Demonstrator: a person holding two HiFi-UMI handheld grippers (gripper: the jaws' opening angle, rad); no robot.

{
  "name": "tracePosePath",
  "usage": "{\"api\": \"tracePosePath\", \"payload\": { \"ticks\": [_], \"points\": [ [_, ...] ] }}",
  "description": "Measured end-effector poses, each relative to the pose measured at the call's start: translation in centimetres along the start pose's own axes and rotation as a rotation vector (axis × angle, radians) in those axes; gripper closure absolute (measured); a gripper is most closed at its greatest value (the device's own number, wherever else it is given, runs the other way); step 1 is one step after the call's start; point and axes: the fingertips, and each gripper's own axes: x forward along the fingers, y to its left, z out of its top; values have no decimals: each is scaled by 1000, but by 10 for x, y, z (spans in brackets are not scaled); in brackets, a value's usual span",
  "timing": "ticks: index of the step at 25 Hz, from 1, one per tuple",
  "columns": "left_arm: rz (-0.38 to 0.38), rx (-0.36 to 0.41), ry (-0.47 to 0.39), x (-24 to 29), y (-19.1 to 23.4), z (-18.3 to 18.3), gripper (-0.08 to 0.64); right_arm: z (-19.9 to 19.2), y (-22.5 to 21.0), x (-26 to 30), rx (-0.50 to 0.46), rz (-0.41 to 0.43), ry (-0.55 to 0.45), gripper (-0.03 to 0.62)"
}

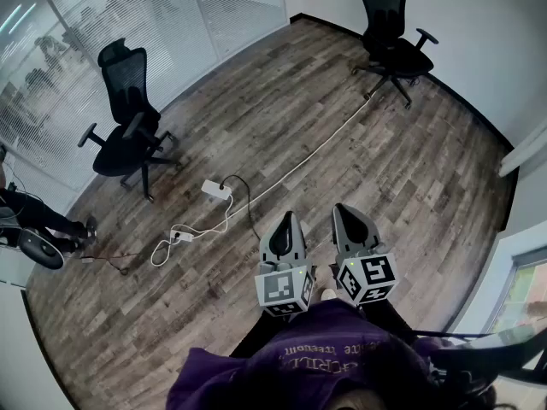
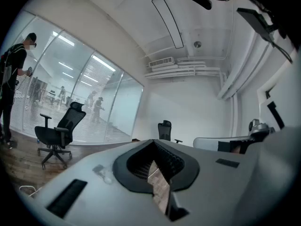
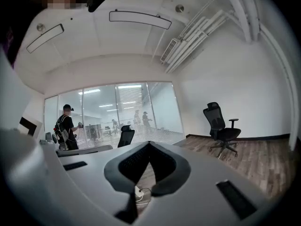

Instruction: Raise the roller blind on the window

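Note:
No roller blind shows in any view. A window (image 1: 523,284) with a pale frame lies at the right edge of the head view, close to my right side. Both grippers are held side by side in front of my body, pointing forward over the wooden floor (image 1: 410,161). The left gripper (image 1: 288,219) (image 2: 153,141) has its jaws together at the tip with nothing between them. The right gripper (image 1: 343,208) (image 3: 149,143) is shut too and holds nothing. In each gripper view only floor shows through the slot behind the tips.
Two black office chairs stand on the floor, one at the left (image 1: 128,131) and one at the far right (image 1: 393,37). A white power strip (image 1: 216,190) with cables lies ahead of the grippers. A glass partition (image 1: 128,24) runs along the left; a person (image 3: 66,126) stands by it.

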Motion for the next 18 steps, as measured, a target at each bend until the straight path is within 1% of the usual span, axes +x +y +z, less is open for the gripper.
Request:
{"api": "tracePosePath", "payload": {
  "ticks": [3, 12, 18],
  "points": [
    [-5, -6, 8, 0, -2, 0, 558, -2, -1, 0, 4, 1, 2, 595],
    [1, 11, 5, 4, -2, -1, 558, 0, -5, 1, -3, 0, 2, 594],
    [0, 15, 8, 8, -4, -3, 558, 4, -10, 1, -2, -4, -23, 595]
  ]
}}
